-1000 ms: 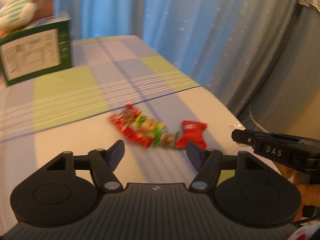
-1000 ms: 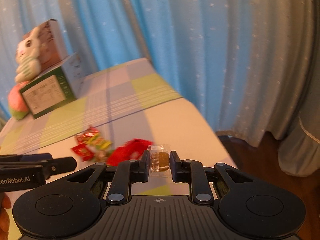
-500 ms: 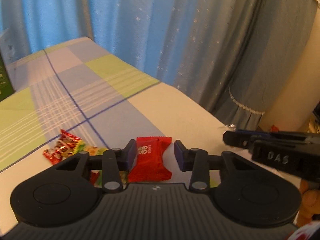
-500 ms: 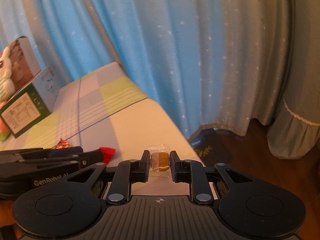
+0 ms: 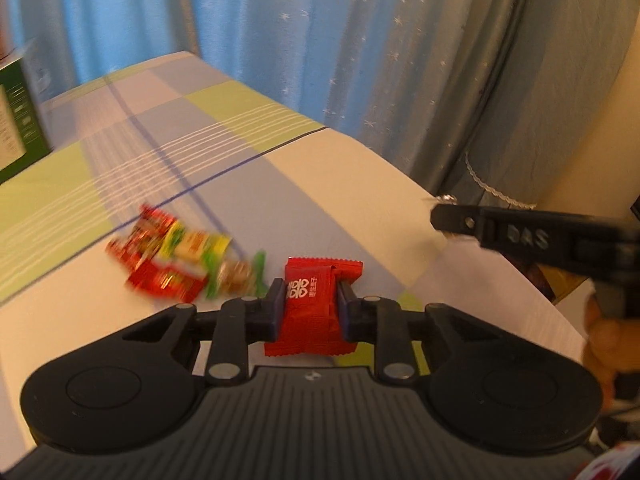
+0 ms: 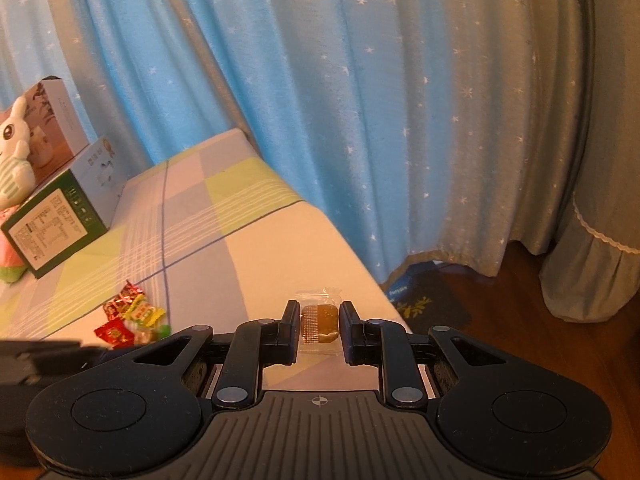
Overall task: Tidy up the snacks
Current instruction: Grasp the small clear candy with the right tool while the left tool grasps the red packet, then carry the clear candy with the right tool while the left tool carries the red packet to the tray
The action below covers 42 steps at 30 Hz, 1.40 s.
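Claw state, left: my jaws are closing, pads pressed on red candy packet just above the desk. Right claw stays clenched on clear-wrapped brown sweet. Snack pile lies left of the packet, blurred.

We see a red wrapped candy with white print pinched upright between two black fingers just above the checked tablecloth, a small brown sweet in a clear wrapper gripped likewise near the table's edge, and a loose heap of red, yellow and green sweets lying beside the red one.
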Motion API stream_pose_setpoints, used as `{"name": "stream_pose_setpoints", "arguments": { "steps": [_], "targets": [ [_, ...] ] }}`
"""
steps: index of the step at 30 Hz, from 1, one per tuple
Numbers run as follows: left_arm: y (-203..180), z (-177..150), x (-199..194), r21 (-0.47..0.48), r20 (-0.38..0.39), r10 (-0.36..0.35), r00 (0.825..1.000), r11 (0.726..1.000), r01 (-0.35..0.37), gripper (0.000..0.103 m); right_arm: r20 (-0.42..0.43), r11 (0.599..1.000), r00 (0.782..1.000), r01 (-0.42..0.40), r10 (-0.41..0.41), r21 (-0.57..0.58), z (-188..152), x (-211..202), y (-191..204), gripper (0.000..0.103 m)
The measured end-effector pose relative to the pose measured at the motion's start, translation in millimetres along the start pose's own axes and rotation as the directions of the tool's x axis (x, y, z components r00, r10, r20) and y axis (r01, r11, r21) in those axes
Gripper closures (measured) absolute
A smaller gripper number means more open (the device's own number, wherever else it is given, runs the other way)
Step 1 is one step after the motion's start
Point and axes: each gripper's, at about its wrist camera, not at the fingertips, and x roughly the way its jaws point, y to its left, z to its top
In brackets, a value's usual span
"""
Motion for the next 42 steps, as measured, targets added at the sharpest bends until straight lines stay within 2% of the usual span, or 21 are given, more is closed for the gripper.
{"name": "stream_pose_setpoints", "arguments": {
  "steps": [4,10,20,32,42],
  "targets": [
    [11.5,-20.4,-28.8,-0.066,0.008,0.041,0.999,0.997,-0.04,0.08,-0.004,0.999,0.999,-0.04,0.04,-0.027,-1.1,-4.0,11.5,0.082],
    [32.1,-44.5,-72.0,-0.145,0.017,0.121,0.992,0.982,-0.117,0.08,-0.021,0.987,0.993,-0.116,0.115,-0.113,-11.3,-18.7,48.6,0.082],
    [52.8,-80.4,-156.6,-0.272,0.047,0.187,0.981,0.948,-0.168,0.08,-0.078,0.969,0.98,-0.193,0.183,-0.152,-49.5,-66.9,101.0,0.082],
    [54.3,-118.5,-241.2,-0.353,0.087,0.241,0.967,0.915,-0.196,0.08,-0.067,0.951,0.971,-0.239,0.23,-0.199,-76.2,-144.9,145.3,0.082],
    [63.9,-137.1,-294.9,-0.389,0.12,0.301,0.946,0.891,-0.234,0.08,-0.073,0.919,0.956,-0.294,0.285,-0.262,-92.8,-180.6,187.1,0.082]
  ]
}}
